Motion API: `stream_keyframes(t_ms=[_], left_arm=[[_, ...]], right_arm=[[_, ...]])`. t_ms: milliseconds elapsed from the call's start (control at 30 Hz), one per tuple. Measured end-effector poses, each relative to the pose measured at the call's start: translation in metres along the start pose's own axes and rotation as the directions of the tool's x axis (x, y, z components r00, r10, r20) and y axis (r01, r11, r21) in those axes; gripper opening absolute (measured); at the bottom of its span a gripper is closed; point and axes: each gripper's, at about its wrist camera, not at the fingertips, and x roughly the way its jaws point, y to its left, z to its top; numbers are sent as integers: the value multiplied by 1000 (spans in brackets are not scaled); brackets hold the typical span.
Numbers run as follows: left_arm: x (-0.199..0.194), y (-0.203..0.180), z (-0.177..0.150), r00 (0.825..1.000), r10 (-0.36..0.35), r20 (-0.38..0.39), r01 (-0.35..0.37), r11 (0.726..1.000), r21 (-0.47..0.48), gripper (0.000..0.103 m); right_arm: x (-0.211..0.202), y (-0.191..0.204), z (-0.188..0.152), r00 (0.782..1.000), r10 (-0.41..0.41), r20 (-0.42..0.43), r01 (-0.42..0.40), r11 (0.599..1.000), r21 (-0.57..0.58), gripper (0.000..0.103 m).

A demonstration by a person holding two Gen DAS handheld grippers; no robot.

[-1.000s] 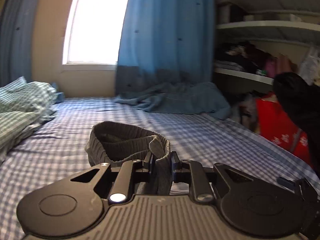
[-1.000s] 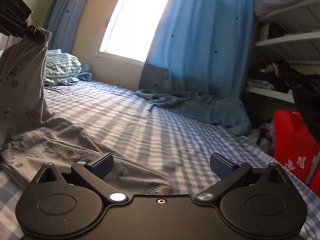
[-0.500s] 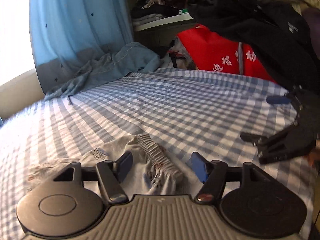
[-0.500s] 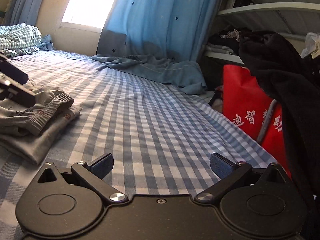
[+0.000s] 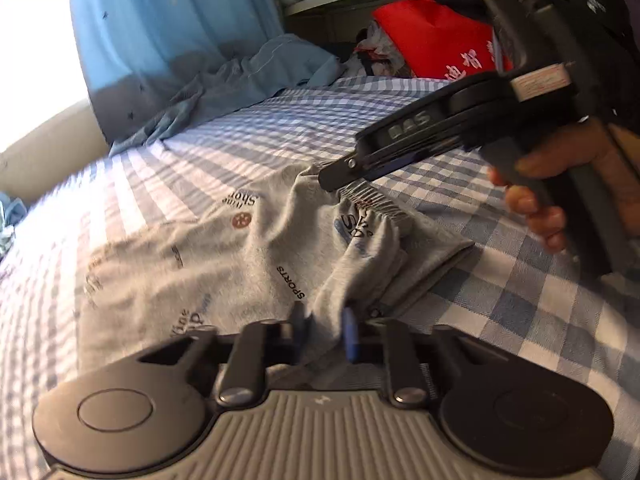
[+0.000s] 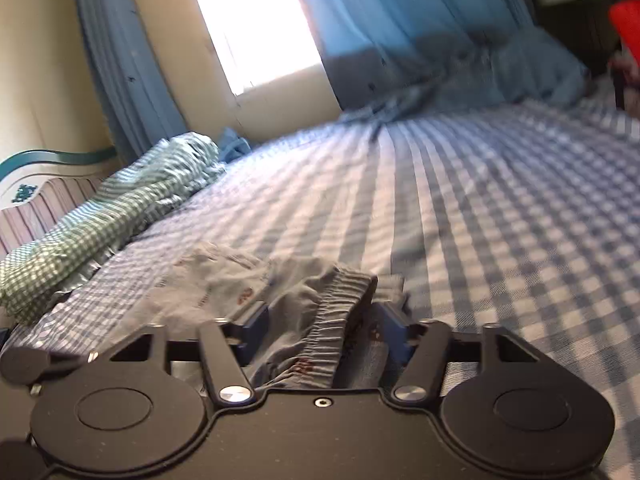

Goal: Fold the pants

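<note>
Grey cotton pants [image 5: 248,248] printed with words lie spread on the blue-and-white checked bedsheet [image 5: 500,320], their gathered elastic waistband [image 5: 372,200] on the side nearest the red bag [image 5: 436,36]. On the cloth "SPORTS" reads clearly in black; a dark "Shot" sits above a small red round badge, and other blue and dark lettering is too creased to make out.

The left gripper [image 5: 324,330] has just been closing, and its blue pads now pinch a raised fold of the pants on the near side of the waistband. The right gripper [image 6: 316,330] has also just been closing; its blue pads stand either side of the bunched waistband with cloth filling the gap, and the left pad seems to touch the fabric, but whether both press on it I cannot tell. In the left wrist view that gripper's black body bears raised letters, partly blurred, and a small pale label with print too fine to read; a hand [image 5: 560,184] grips its handle.

The red bag carries white Chinese characters. Beyond the pants, away from the bag, lies a green checked bundle of bedding [image 6: 108,208]. A blue curtain [image 6: 400,20] hangs by the bright window [image 6: 256,20], its hem pooled on the sheet.
</note>
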Motion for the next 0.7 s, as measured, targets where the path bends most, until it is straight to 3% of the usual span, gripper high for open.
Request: stream_keyframes(t_ms=[33,133,267,400,467,500,533,567,633,700], left_arm=[[-2,1,0,1000,4,4,-4,1000,-15,6],[-13,4,5,1000,16,13,-15,998,-58,4],[-30,8,13,998,-32,59,38,995,-89,4],[-17,-1,3,1000,-22,15,23,999,-38,8],[-16,3,-4,1000,-30,-5,29,996,-85,17],[-21,8,-6,999,-34,-3,34,992,-118,33],[-29,14,-7,1000,-29,11,30,988,-149,55],[-39,20,-8,999,-10,37,17,985,-174,63],[-60,36,-6,994,57,95,-33,971,-235,82],[-69,54,-3,981,168,95,-131,941,-312,98]], right_arm=[[6,-3,2,1000,1,-19,-1,1000,30,21],[-1,-3,2,1000,10,-4,-10,997,82,4],[-31,5,12,998,-17,56,14,998,53,4],[-23,0,5,997,-71,-25,72,997,41,5],[-15,0,-8,992,-113,-60,115,993,26,15],[-19,3,-14,989,-144,-41,145,989,4,27],[-25,8,-18,985,-174,-11,174,985,-24,38],[-32,14,-21,979,-202,26,203,978,-49,45],[-47,27,-25,959,-258,114,268,960,-84,86],[-55,44,-29,939,-290,183,316,940,-131,96]])
